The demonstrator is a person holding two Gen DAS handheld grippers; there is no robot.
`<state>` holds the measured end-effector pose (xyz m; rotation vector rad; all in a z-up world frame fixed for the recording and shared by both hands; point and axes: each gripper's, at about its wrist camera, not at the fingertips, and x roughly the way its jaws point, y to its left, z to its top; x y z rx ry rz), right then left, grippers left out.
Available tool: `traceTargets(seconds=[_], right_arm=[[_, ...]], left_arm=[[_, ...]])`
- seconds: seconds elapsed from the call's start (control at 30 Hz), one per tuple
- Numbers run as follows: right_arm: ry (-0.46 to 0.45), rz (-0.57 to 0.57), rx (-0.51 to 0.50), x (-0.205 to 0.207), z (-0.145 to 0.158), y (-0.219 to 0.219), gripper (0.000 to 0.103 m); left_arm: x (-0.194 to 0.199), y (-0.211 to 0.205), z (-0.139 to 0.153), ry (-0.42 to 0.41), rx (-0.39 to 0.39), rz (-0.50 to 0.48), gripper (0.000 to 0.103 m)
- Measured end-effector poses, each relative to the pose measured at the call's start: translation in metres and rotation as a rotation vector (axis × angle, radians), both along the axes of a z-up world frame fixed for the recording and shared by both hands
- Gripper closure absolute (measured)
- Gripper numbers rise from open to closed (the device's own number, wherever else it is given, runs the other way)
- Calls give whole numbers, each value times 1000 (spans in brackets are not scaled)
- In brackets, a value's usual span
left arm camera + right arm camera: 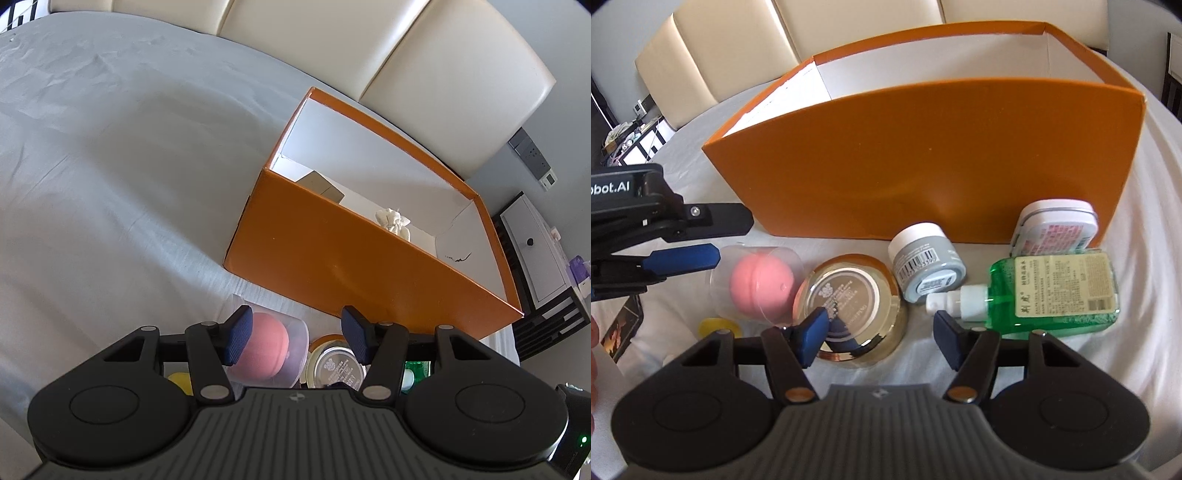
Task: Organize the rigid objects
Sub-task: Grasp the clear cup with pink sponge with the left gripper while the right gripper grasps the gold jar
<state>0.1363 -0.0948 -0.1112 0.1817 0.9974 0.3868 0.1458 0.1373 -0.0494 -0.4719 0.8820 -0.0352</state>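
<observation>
An open orange box (pixel 923 155) stands on the grey sheet; the left wrist view (pixel 332 254) shows a small cardboard box (pixel 321 186) and a white crumpled item (pixel 393 219) inside. In front of it lie a pink ball in a clear case (pixel 761 284), a gold round tin (pixel 853 306), a grey jar (pixel 927 266), a green bottle (pixel 1052 291) and a white tin (pixel 1054 229). My left gripper (pixel 297 336) is open above the pink ball (pixel 264 343). My right gripper (pixel 877 332) is open, just short of the gold tin.
A yellow item (pixel 716 326) and a dark card (pixel 622 328) lie at the left. Cream padded headboard (pixel 424 70) rises behind the box. A bedside cabinet (pixel 535 254) stands to the right of the bed.
</observation>
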Motion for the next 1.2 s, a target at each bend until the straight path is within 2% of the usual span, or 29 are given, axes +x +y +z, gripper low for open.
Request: traceTargets(seconds=[0.1, 0.17, 0.3, 0.37, 0.5, 0.53, 0.57, 0.63, 0.77, 0.97, 1.2], right_arm=[[0, 17, 14, -1, -2, 4, 40], [0, 25, 8, 2, -4, 11, 34], [34, 16, 31, 12, -12, 19, 29], [47, 13, 37, 16, -15, 21, 25], [40, 15, 17, 16, -10, 23, 27], [32, 10, 14, 15, -8, 23, 29], [21, -7, 12, 14, -6, 21, 38], [17, -25, 31, 8, -1, 11, 48], [18, -45, 76, 7, 2, 2, 60], [-8, -45, 88, 4, 7, 2, 66], [-38, -36, 122, -3, 14, -5, 73]], left_arm=[[-2, 0, 1, 3, 11, 5, 38], [-3, 0, 1, 4, 31, 13, 38], [-6, -1, 3, 8, 66, 32, 37], [-8, -2, 4, 12, 95, 48, 33], [-10, -4, 5, 28, 130, 62, 29], [-10, -4, 4, 34, 138, 65, 27], [-9, -5, 4, 39, 144, 66, 24], [-6, -7, 1, 53, 146, 58, 19], [1, -14, -7, 96, 167, 15, 18], [7, -18, -17, 153, 174, -10, 18], [14, -16, -25, 185, 160, 17, 23]])
